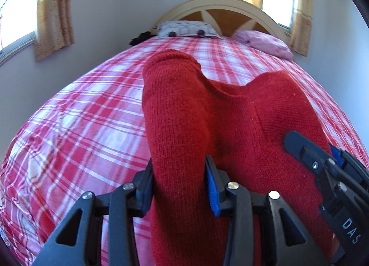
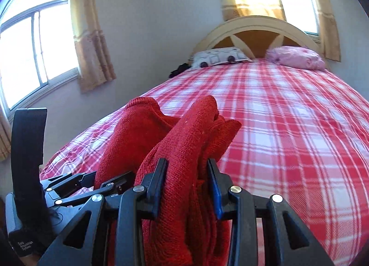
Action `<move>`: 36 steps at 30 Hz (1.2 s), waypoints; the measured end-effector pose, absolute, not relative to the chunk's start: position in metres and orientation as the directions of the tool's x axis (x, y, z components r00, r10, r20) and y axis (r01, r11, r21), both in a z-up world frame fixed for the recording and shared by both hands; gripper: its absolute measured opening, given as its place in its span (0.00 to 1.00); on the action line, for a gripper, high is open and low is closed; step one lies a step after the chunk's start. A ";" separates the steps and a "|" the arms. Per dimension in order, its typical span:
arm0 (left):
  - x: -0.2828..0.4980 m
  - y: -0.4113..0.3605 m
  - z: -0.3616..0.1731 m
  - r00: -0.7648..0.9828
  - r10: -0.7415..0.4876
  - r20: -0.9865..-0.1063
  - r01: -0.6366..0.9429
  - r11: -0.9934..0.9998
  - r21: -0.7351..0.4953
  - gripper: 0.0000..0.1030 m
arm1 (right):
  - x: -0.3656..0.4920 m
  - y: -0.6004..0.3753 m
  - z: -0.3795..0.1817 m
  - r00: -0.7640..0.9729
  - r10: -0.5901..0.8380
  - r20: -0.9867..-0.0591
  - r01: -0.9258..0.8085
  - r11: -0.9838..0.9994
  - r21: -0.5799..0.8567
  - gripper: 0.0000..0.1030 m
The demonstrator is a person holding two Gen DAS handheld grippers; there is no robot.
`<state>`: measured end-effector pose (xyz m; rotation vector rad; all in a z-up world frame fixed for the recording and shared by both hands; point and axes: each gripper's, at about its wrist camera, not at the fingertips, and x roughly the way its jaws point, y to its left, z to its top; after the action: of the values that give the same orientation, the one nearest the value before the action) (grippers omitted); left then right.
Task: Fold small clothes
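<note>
A red knitted garment (image 1: 184, 109) is held up over the bed, bunched in folds. My left gripper (image 1: 180, 173) is shut on one thick fold of it. My right gripper (image 2: 186, 169) is shut on another bunched part of the same red garment (image 2: 184, 141). The right gripper also shows at the lower right of the left wrist view (image 1: 322, 164), close beside the left one. The left gripper shows at the lower left of the right wrist view (image 2: 85, 180). The garment's lower part is hidden behind the fingers.
The bed has a red and white plaid cover (image 1: 76, 123). A patterned pillow (image 1: 186, 29) and a pink pillow (image 1: 265, 42) lie by the arched headboard (image 1: 221, 5). A dark item (image 1: 140, 37) sits at the far left corner. Curtained windows flank the bed.
</note>
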<state>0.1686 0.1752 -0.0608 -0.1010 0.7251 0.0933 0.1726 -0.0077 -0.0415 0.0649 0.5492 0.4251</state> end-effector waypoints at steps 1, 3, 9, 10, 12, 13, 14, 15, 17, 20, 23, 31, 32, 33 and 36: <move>0.171 0.180 -0.060 0.747 0.061 -0.662 -0.134 0.989 -0.059 0.39 | 0.178 0.000 -0.040 0.766 0.416 -0.490 -0.386 0.907 0.166 0.33; 0.178 0.190 -0.058 0.750 0.088 -0.655 -0.161 0.986 -0.053 0.38 | 0.190 0.013 -0.036 0.762 0.427 -0.488 -0.406 0.901 0.155 0.31; 0.208 0.217 -0.058 0.747 0.193 -0.636 -0.248 0.969 0.002 0.12 | 0.238 0.047 -0.038 0.737 0.423 -0.527 -0.432 0.895 0.114 0.06; 0.212 0.218 -0.060 0.741 0.221 -0.633 -0.262 0.965 0.031 0.12 | 0.244 0.047 -0.042 0.724 0.431 -0.538 -0.432 0.892 0.133 0.06; 0.215 0.228 -0.063 0.735 0.226 -0.639 -0.271 0.962 0.029 0.12 | 0.251 0.040 -0.054 0.701 0.448 -0.554 -0.417 0.889 0.190 0.07; 0.215 0.234 -0.065 0.732 0.215 -0.646 -0.272 0.962 0.012 0.12 | 0.251 0.034 -0.058 0.703 0.452 -0.549 -0.404 0.889 0.214 0.07; 0.214 0.239 -0.067 0.729 0.204 -0.653 -0.274 0.962 -0.005 0.12 | 0.250 0.025 -0.062 0.704 0.461 -0.540 -0.392 0.887 0.246 0.08; 0.212 0.246 -0.071 0.722 0.188 -0.666 -0.279 0.960 -0.032 0.17 | 0.249 0.017 -0.066 0.699 0.471 -0.538 -0.381 0.882 0.278 0.09; 0.211 0.252 -0.078 0.702 0.155 -0.695 -0.280 0.957 -0.069 0.33 | 0.251 -0.004 -0.073 0.683 0.486 -0.546 -0.333 0.872 0.359 0.20; 0.210 0.255 -0.090 0.684 0.120 -0.719 -0.274 0.956 -0.101 0.51 | 0.256 -0.024 -0.079 0.665 0.512 -0.543 -0.273 0.844 0.462 0.71; 0.209 0.257 -0.096 0.675 0.102 -0.731 -0.289 0.948 -0.134 0.72 | 0.267 -0.027 -0.084 0.624 0.564 -0.541 -0.272 0.805 0.527 0.78; 0.228 0.265 -0.114 0.618 -0.020 -0.786 -0.275 0.931 -0.240 0.82 | 0.317 0.026 -0.137 0.416 0.587 -0.695 -0.364 0.807 0.464 0.78; 0.229 0.267 -0.117 0.614 -0.044 -0.788 -0.273 0.925 -0.264 0.82 | 0.320 0.029 -0.143 0.389 0.605 -0.695 -0.367 0.793 0.486 0.77; 0.229 0.271 -0.120 0.615 -0.074 -0.785 -0.274 0.913 -0.301 0.82 | 0.320 0.030 -0.143 0.393 0.608 -0.689 -0.377 0.791 0.483 0.77; 0.229 0.281 -0.129 0.634 -0.150 -0.759 -0.272 0.875 -0.401 0.79 | 0.316 0.031 -0.143 0.364 0.642 -0.675 -0.397 0.763 0.511 0.55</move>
<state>0.2291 0.2815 -0.1289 -0.5183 0.8923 0.0736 0.3160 0.0312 -0.1434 0.2808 0.9929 0.6792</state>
